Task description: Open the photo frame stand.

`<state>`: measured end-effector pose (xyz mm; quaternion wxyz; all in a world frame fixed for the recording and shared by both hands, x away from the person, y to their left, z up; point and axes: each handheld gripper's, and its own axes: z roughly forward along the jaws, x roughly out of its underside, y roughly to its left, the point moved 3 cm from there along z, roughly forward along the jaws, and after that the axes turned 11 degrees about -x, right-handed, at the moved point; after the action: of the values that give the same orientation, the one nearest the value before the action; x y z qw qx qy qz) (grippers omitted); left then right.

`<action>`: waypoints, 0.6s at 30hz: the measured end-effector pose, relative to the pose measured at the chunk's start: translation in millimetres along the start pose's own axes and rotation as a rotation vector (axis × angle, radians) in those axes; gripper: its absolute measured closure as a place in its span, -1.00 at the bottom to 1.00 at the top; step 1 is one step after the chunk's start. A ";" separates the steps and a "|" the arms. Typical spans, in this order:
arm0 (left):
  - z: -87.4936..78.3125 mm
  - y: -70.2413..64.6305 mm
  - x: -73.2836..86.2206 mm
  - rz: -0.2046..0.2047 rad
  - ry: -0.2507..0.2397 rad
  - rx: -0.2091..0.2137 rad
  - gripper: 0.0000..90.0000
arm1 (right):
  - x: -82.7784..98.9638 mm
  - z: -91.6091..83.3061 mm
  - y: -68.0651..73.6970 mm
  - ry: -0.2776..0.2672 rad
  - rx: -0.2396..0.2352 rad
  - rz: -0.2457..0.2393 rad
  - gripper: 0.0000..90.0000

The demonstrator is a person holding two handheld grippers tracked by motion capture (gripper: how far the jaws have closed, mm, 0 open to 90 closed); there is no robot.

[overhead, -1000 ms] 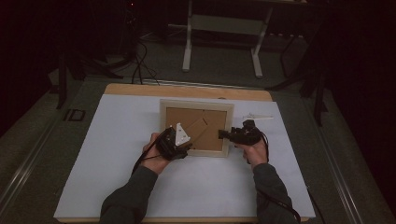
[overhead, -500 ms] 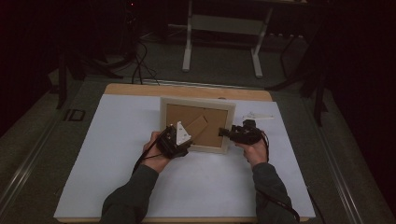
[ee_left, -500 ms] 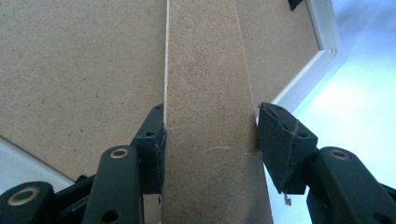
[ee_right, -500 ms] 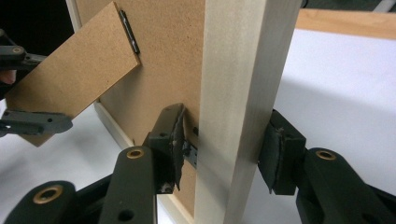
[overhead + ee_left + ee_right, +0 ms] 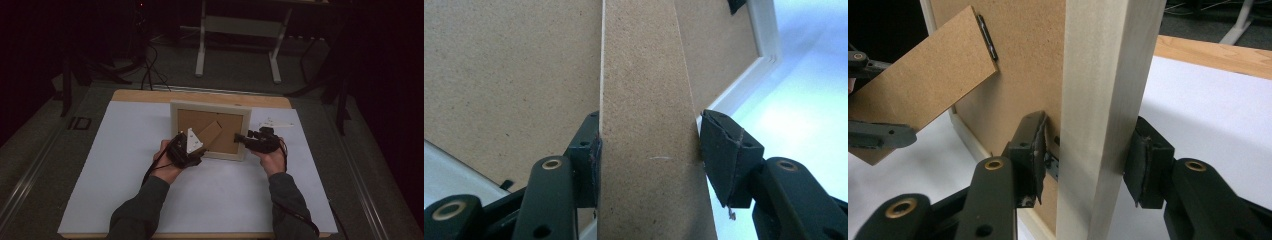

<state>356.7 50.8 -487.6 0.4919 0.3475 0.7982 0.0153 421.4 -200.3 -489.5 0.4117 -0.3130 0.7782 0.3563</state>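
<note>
Gripping the picture frame from two sides, I see it lying back-up on the white table cover, just ahead of both grippers. My left gripper has its jaws fairly wide around the easel stand, a flat strip of brown fibreboard, matte and speckled, straight-edged. One pad sits flush on the strip's edge; the other pad touches its opposite edge at a corner, so I call it clamped. My right gripper has been closing a little and now straddles the pale wooden rail of the frame, smooth, square-sectioned, faint grain. The outer pad presses the rail's outer face; the inner pad sits against the rail's inner side by the fibreboard backing panel. A small black metal tab is half hidden behind that pad.

From the right gripper, the stand juts off to the side, hinged by a dark strip, with the left gripper's jaws cut off at the edge.

High up, both grippers are dark and hard to read. A white clutter beyond the right gripper is too small to name.
</note>
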 end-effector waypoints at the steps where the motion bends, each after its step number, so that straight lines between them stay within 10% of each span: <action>1: -0.5 -0.1 -0.4 -0.005 -0.001 0.007 0.08 | 0.7 -0.2 -0.2 -0.001 -0.001 0.000 0.23; 11: -3.8 13.2 1.9 -0.204 0.019 0.228 0.20 | 6.4 -1.6 -1.7 -0.009 -0.014 -0.005 0.23; 18: -5.5 14.8 5.2 -0.204 0.045 0.256 0.50 | 12.4 -4.4 -2.9 -0.013 -0.043 0.002 0.23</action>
<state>358.9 66.7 -483.4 0.4247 0.3239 0.8355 -0.1291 416.1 -207.9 -499.3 0.4095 -0.3189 0.7679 0.3754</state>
